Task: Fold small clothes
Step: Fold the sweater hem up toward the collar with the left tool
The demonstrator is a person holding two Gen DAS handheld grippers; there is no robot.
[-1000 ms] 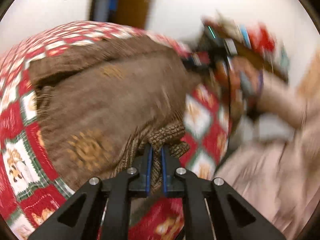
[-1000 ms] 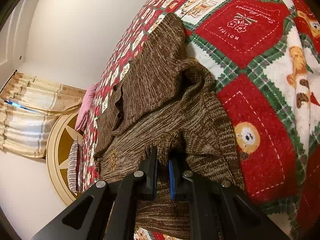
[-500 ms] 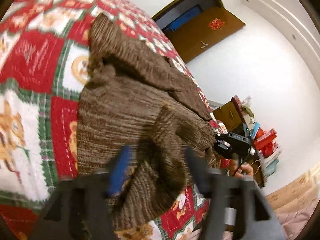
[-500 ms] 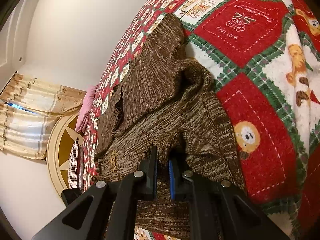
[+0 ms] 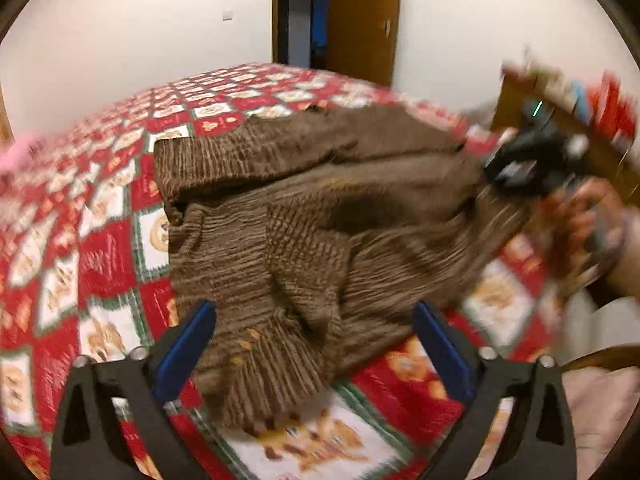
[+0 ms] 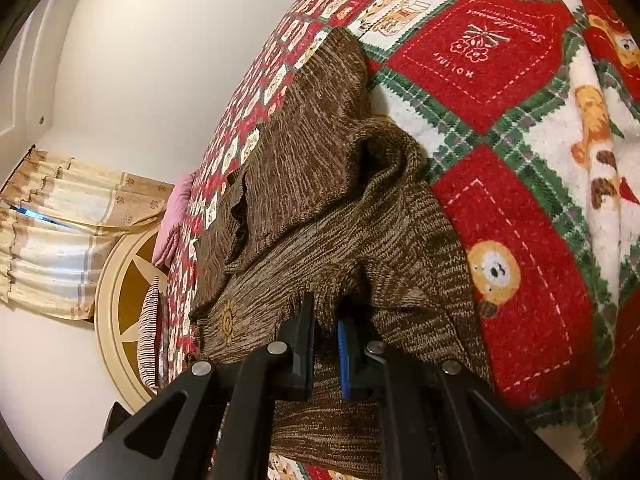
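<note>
A brown knit sweater [image 5: 320, 216] lies partly folded on a red, green and white Christmas quilt [image 5: 100, 256]. My left gripper [image 5: 316, 340] is open, its blue pads wide apart over the sweater's near ribbed hem, holding nothing. My right gripper [image 6: 325, 320] is shut on a fold of the sweater [image 6: 320, 208] near its edge. In the left wrist view the right gripper [image 5: 532, 156] shows blurred at the sweater's right side, with the hand holding it.
A brown door [image 5: 360, 20] and white wall stand behind the bed. A cluttered shelf [image 5: 580, 96] is at the right. In the right wrist view, curtains [image 6: 60, 220], a round headboard [image 6: 124, 300] and a pink pillow [image 6: 176, 216] lie at the bed's far end.
My left gripper has let go of the sweater's hem and opened wide, swinging around over the garment. My right gripper stays shut on the sweater and has hardly moved.
</note>
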